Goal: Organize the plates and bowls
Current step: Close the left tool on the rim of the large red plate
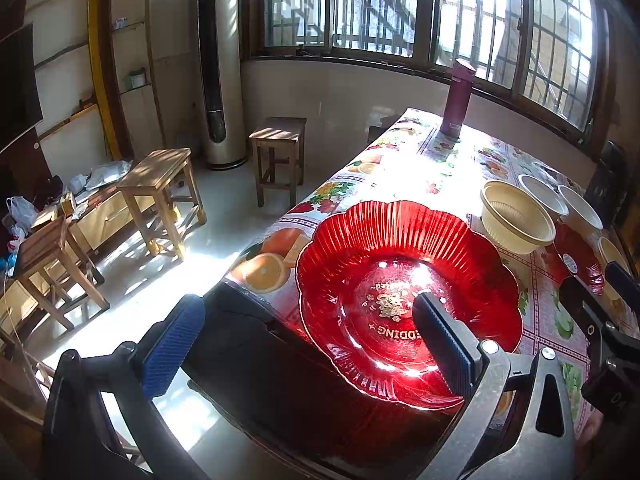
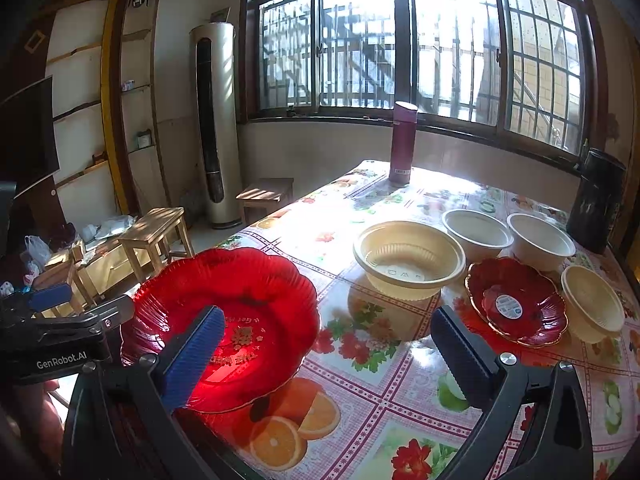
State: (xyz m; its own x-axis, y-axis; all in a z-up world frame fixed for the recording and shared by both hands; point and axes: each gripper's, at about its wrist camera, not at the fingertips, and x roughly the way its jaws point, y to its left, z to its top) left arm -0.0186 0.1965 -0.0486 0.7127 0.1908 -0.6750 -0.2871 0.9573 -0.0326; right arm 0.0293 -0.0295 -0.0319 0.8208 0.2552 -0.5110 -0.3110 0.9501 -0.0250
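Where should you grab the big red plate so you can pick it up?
Probably by its thin scalloped rim, on the part hanging past the table's near edge. The big red plate lies flat, too wide to straddle, so one finger goes over the rim and one under. The left gripper, open, sits at that side with one finger over the plate already. The tablecloth blocks the other sides underneath.

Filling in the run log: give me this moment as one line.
phase: approach | left gripper: open, straddling large red plate at table corner | right gripper: open, empty | small red plate, bowls: untouched
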